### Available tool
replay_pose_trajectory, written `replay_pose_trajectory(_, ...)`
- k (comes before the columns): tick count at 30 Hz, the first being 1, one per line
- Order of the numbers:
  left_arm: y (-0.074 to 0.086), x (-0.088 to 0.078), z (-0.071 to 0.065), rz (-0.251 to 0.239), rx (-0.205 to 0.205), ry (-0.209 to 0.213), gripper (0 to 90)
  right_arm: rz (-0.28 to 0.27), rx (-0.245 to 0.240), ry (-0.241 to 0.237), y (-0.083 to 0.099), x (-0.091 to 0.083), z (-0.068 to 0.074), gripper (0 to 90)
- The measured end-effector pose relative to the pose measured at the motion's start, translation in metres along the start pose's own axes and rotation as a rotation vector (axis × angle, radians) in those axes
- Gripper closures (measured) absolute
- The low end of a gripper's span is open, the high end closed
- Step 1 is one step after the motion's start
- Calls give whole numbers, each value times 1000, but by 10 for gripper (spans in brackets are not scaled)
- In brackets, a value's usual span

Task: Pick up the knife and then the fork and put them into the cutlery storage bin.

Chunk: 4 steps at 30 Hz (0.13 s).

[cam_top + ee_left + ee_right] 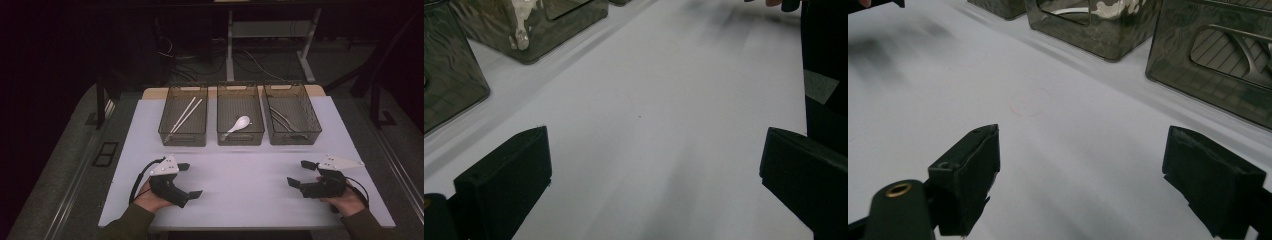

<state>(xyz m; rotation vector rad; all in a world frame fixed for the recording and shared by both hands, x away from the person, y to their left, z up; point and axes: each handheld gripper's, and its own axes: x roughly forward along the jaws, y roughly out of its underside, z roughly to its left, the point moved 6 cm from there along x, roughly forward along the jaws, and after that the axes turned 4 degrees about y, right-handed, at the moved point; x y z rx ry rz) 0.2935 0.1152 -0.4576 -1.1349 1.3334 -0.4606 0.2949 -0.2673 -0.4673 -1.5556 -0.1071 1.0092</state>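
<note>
- Left tongs (pixel 191 180) rest released on the white table (pixel 240 200), nothing between them.
- Right tongs (pixel 301 173) likewise gape empty.
- Nearest, apparently, the middle bin's spoon (pixel 237 125).

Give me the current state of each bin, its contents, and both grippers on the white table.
Left smoked clear plastic bin: upright, holds a pair of pale chopsticks lying slantwise.
Middle smoked clear plastic bin: upright, holds one white ceramic spoon.
Right smoked clear plastic bin: upright, holds dark metal utensils; their kind is unclear.
Left black gripper: open, nothing between the jaws.
Right black gripper: open, nothing between the jaws.
</note>
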Motion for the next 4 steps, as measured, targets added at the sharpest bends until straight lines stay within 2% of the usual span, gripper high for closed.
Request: replay_pose_trajectory(4, 0, 0, 0, -3, 3, 0, 0, -3, -4, 1, 0, 0, 0, 153)
